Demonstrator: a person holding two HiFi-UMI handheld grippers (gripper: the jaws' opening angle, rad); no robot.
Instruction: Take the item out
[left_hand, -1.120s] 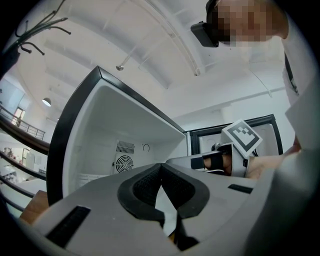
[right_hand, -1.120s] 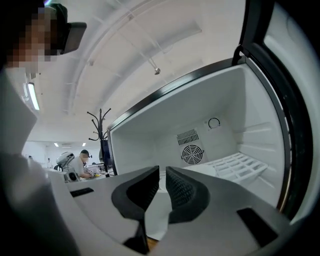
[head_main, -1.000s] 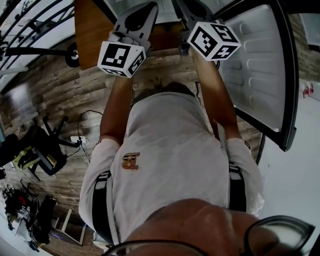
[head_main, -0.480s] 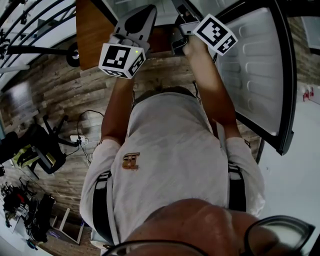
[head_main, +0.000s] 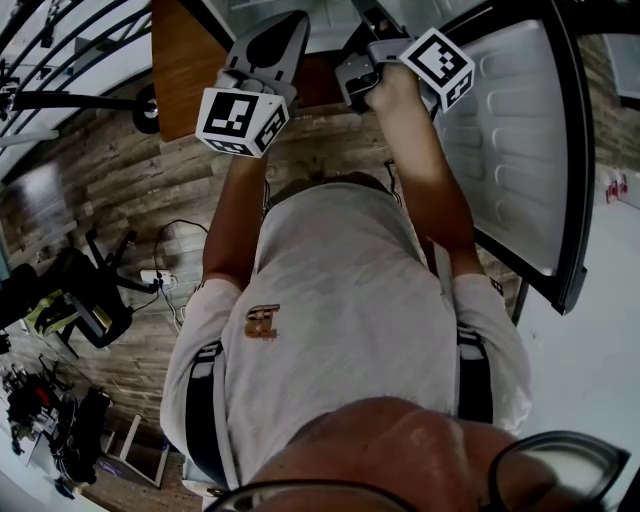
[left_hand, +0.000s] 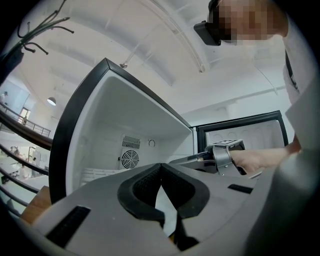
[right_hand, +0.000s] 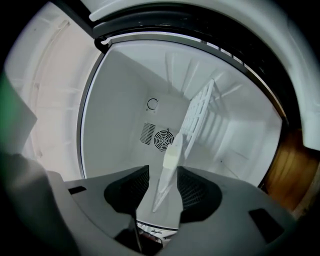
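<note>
The person stood before an open white compartment (right_hand: 120, 95), its door (head_main: 510, 150) swung out at the right, with both grippers held up to its front edge. The right gripper (right_hand: 163, 171) was turned on its side, so its own view showed the compartment sideways. Its jaws had just been opening and stood wide apart. Between them ran the pale near edge of the white rack (right_hand: 199, 112), seen edge-on. There was a clear gap at one pad and very little at the other, and neither pad visibly pressed on it. The rack was inside the compartment, running from just beside the round fan grille (right_hand: 163, 140) on the back wall out to the front edge, where the jaws straddled it. In the left gripper view it lay low in the compartment, below the grille. The left gripper (left_hand: 161, 166) hung outside the compartment, beside the right one, its jaws together at the tips with nothing between them. A wooden floor (head_main: 110, 200) lay beneath the person.
</note>
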